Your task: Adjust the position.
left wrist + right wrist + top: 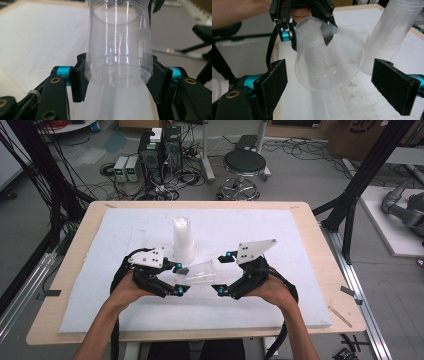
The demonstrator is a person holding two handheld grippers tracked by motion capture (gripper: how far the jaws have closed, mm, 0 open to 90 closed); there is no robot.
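High view: left tongs (178,278) clamp the clear cup (201,273) by its base, off the stack (183,240) behind them; right tongs (223,273) gape wide around its rim. Setting it down remains.

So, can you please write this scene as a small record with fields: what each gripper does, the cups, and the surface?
left gripper: shut on the base of the clear cup, pads on both sides
clear cup: held on its side above the pad, mouth toward the right gripper
right gripper: open, jaws wide on each side of the cup's mouth, not touching it
cup stack: upright on the pad, behind the held cup
surface: white foam pad on a wooden table
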